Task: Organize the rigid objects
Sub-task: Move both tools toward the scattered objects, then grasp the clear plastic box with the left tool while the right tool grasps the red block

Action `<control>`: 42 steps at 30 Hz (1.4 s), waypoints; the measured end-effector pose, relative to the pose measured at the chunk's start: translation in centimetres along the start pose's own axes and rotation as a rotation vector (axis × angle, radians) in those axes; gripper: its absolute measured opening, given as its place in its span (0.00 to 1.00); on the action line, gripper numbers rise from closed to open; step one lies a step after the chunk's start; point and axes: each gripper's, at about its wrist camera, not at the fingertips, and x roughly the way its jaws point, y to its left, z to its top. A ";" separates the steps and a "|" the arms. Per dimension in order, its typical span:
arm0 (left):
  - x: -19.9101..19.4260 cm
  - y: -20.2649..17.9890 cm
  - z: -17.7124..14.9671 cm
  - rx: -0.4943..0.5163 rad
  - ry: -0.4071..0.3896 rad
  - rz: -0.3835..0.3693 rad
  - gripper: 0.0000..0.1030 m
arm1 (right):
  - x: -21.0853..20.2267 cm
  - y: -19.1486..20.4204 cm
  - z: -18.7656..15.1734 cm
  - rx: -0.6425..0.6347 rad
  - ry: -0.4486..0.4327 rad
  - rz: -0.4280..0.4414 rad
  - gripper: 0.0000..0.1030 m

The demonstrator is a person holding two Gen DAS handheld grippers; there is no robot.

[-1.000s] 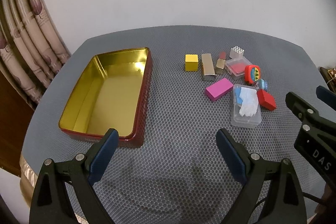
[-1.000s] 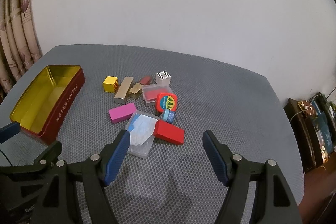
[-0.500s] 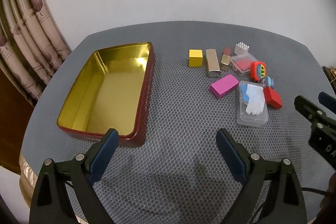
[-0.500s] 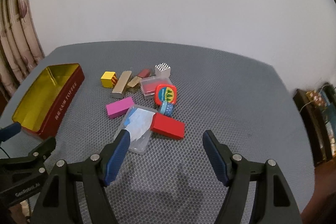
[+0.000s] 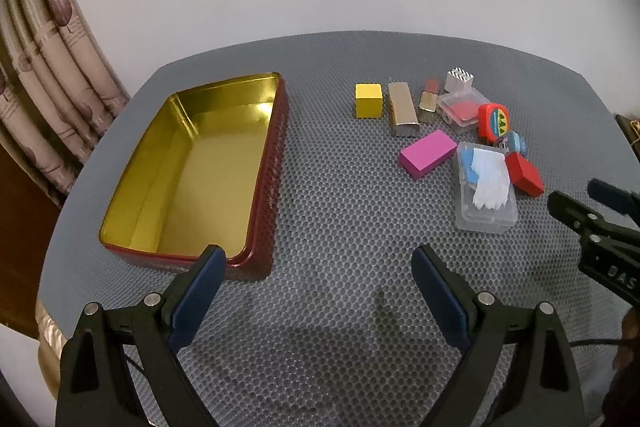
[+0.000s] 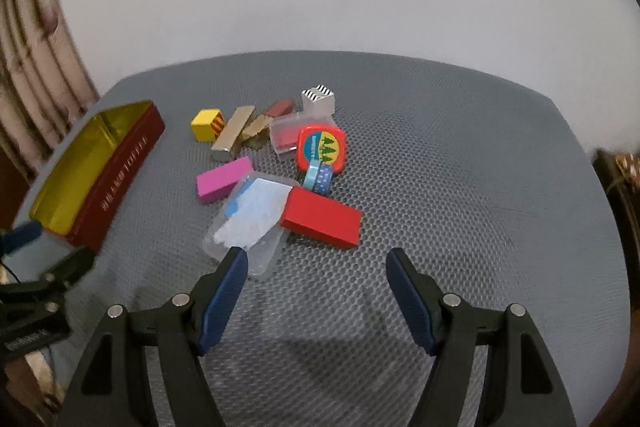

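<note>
Inside the clear case point(image 6: 256, 223), white and blue pieces.

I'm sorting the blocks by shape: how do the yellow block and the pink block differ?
The yellow block is a cube; the pink block is a long flat slab. The yellow block shows a striped side in the right wrist view; the pink block looks plain. The yellow block stands apart at the cluster's tin-side end; the pink block lies close beside the clear case. Both rest on the grey mat.

A glossy, gold-lined metal tin point(image 5: 192, 163) is seen beside the left fingers; clear plastic case point(image 6: 252, 223) and matt honeycomb-textured mat point(image 6: 440, 187) ahead of the right fingers.
</note>
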 end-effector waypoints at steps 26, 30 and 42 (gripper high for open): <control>2.4 -3.5 0.8 0.078 0.052 -0.020 0.90 | 9.2 -0.6 2.2 -0.347 0.088 0.228 0.51; 2.8 -4.9 1.5 0.094 0.050 -0.045 0.90 | 8.9 -0.7 1.7 -0.327 0.070 0.230 0.40; 4.2 -8.6 4.0 0.079 0.032 -0.096 0.90 | 8.5 -0.9 0.7 -0.266 0.012 0.240 0.33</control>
